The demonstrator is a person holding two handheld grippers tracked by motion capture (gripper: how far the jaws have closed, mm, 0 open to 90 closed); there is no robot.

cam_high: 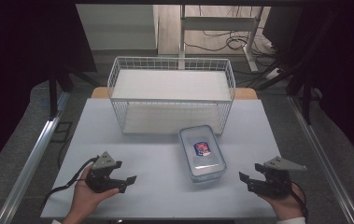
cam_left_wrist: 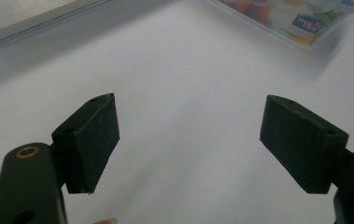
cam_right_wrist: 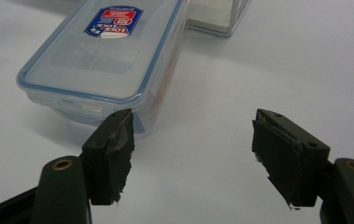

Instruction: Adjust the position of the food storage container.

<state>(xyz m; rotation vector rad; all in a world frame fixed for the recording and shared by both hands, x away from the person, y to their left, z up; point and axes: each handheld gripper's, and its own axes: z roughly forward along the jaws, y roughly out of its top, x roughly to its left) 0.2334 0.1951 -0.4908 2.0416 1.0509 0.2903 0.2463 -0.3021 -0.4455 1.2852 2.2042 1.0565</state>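
White wire two-tier rack [cam_high: 172, 93] stands at the table's [cam_high: 132, 186] far edge. A desk frame [cam_high: 219, 25] and floor cables [cam_high: 221, 44] lie beyond.

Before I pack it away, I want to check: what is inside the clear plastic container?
Through the clear wall of the plastic container, blurred orange and green shapes show; what they are I cannot tell. From above, the lid's red and blue label and frosted top cover the rest.

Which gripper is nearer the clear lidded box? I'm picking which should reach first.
Right. The right gripper sits just beside the box; the left gripper is farther off, across bare table.
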